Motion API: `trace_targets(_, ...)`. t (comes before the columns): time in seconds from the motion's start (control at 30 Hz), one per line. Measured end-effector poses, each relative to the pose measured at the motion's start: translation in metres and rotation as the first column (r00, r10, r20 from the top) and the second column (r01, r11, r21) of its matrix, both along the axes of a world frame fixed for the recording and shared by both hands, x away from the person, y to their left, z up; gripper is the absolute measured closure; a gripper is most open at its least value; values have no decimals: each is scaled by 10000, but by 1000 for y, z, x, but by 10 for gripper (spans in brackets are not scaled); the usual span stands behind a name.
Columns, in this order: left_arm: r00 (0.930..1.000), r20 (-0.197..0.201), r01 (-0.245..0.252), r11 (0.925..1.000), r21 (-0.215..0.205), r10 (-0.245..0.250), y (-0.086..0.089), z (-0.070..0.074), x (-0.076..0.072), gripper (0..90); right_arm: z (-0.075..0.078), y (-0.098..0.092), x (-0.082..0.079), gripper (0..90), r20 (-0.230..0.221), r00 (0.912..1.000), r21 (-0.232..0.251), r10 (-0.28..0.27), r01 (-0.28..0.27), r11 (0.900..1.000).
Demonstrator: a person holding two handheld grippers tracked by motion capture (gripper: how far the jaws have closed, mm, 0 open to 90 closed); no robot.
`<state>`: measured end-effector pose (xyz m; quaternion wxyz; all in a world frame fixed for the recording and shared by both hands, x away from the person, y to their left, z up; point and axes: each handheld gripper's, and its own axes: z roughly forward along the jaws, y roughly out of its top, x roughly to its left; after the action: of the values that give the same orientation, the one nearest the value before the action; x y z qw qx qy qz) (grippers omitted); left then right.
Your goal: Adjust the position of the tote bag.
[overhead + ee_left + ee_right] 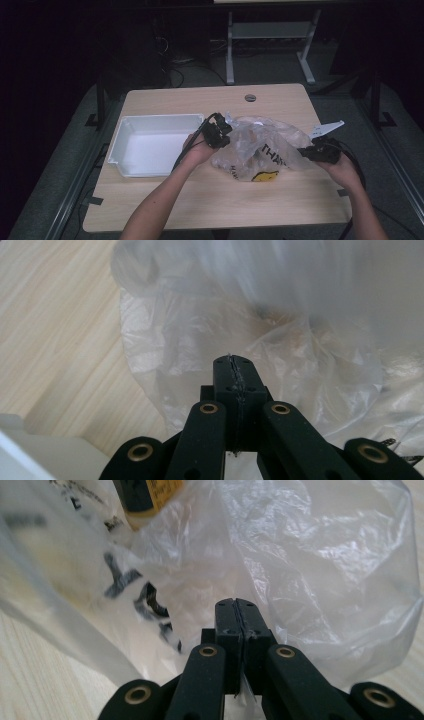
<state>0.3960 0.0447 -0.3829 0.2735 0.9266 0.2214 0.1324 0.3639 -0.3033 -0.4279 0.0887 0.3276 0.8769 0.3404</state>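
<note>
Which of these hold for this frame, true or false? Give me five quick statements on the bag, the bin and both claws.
1. The left claw is shut on the crinkled translucent plastic bag. True: a sliver of film runs between its closed jaws.
2. The right claw is wide open above the bag. False: its jaws are pressed together, with bag film caught at their base.
3. The white rectangular plastic bin sits left of the bag on the light wooden table. True.
4. The bag lies inside the bin. False: it rests on the table beside the bin.
5. The bag carries black lettering and a yellow print. True.
</note>
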Motion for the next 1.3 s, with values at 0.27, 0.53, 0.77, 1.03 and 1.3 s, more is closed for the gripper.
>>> trace_targets(0.27,9997,-61,216,9942,-1058,-224,8,16,-12,900,6,-2,-8,885,415,9991,239,-37,27,9997)
trace_targets(0.53,9982,68,598,9830,-1737,-595,24,29,-27,851,10,2,-18,885,846,9964,454,-74,36,9990)
trace_targets(0.77,9954,229,959,9653,-2431,-931,39,40,-42,786,9,4,-22,884,949,9954,550,-128,76,9985)
trace_targets(1.03,9882,357,1530,9458,-2863,-1490,46,53,-58,653,8,4,-25,883,1037,9945,605,-139,76,9981)
trace_targets(1.3,9856,308,1667,9233,-3460,-1664,54,65,-62,600,8,5,-25,882,1087,9940,632,-132,64,9980)
